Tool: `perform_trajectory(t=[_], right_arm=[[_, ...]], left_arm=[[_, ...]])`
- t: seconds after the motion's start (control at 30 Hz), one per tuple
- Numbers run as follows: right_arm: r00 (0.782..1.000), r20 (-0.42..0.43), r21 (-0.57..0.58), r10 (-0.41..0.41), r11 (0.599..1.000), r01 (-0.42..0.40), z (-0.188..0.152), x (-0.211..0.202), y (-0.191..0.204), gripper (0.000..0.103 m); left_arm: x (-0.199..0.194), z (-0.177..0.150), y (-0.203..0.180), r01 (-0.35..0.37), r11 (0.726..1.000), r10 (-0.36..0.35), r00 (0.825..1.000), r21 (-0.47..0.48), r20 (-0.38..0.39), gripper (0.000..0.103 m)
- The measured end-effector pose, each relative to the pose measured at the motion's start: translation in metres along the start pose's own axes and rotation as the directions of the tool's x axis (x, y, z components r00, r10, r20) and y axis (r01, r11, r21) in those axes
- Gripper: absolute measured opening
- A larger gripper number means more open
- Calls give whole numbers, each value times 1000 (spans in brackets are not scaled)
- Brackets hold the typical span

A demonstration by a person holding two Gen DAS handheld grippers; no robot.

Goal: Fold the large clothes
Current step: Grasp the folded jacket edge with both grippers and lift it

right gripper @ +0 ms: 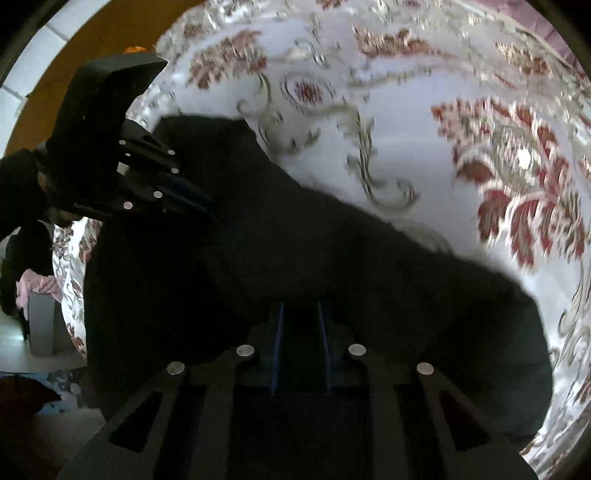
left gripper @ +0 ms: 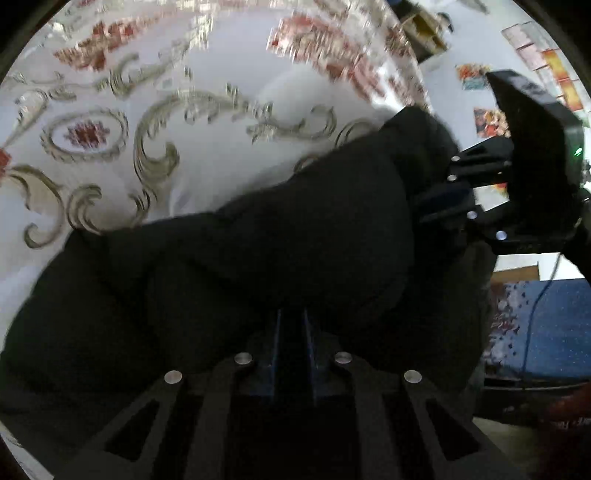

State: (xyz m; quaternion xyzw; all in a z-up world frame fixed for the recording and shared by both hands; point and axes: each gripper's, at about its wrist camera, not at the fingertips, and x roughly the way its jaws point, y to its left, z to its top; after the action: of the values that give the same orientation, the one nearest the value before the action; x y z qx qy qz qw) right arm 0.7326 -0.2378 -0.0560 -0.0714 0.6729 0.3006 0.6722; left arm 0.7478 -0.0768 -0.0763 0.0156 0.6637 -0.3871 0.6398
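Only in the left wrist view: a blue speckled mat [left gripper: 554, 325] low at the right, and bright pictures [left gripper: 487, 122] on a pale wall beyond the side edge of the cover. Only in the right wrist view: an orange-brown curved surface [right gripper: 92, 33] at the upper left, a pink cloth [right gripper: 37, 288] low at the left, and a dark sleeve [right gripper: 18, 192] behind the other claw.

In both views: the black garment [left gripper: 295, 229], thick and bunched, stretching as one band from claw to claw over a white cover [left gripper: 221, 66] with red and grey-gold ornaments. Resting on the cover or hanging just above it: impossible to tell through the blur.

Left gripper [left gripper: 291, 319] almost closed, only a narrow gap between the blue fingers, black fabric pinched at the tips. Right gripper [right gripper: 300, 310] the same, fingers close together, tips buried in a fold of the garment and gripping it.

Far edge of the garment sharp against the cover in both views; near edge hidden under the claws. Much bare cover beyond the garment. Side edge of the cover close behind each neighbouring claw, so less room there.
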Motion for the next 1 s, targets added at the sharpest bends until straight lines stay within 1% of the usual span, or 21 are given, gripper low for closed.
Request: perform_trajectory(t=[0.07,0.13,0.17,0.2,0.27,0.37,0.4,0.47,0.57,0.6,0.67,0.73,0.83,0.9,1.0], right_arm=[[999,-38,26,3,1000,-2,2,9,-1,13],[998,-68,49,9,999,-6,8,19,-4,13],[997,-78,60,8,998,-3,10,24,-5,12],[996,-84,68,-1,998,7,10,28,-7,7],[996,-90,72,-14,997,20,9,36,-9,5],[997,-72,72,-31,997,36,7,48,-10,4],[998,-59,79,-36,996,40,5,51,-12,1],[999,-25,120,-25,992,28,2,55,-16,1],[1000,22,130,-19,991,16,-5,43,-14,0],[999,37,136,-12,991,7,-8,34,-13,1],[998,55,149,-4,989,-5,-14,17,-12,1],[997,67,157,-28,987,17,-22,-4,-12,1],[998,47,169,-44,985,35,-25,-18,-21,1],[999,7,172,-32,985,30,-29,-10,-20,1],[999,-14,159,-39,987,41,-33,0,-25,1]], left_arm=[[13,4,-1,-22,1000,21,999,-11,-32,11],[23,7,-3,-76,997,76,996,-2,-45,11],[25,6,-4,-94,996,94,995,-1,-47,11],[31,6,-5,-111,994,111,993,-3,-47,11],[44,5,-6,-155,988,154,987,-4,-38,10],[57,2,-8,-204,979,203,979,-15,-6,9],[60,1,-7,-213,977,213,977,-29,5,9],[63,-1,-9,-222,973,223,975,-63,15,8],[55,-10,-20,-223,971,228,972,-81,50,8],[45,-14,-27,-212,975,217,973,-74,80,6],[28,-22,-38,-177,983,182,972,-47,149,4],[18,-24,-52,-171,985,170,966,-13,193,4],[17,-24,-62,-168,986,162,968,12,193,3],[13,-26,-65,-162,987,154,968,24,197,2],[0,-30,-66,-140,990,129,966,35,223,3]])
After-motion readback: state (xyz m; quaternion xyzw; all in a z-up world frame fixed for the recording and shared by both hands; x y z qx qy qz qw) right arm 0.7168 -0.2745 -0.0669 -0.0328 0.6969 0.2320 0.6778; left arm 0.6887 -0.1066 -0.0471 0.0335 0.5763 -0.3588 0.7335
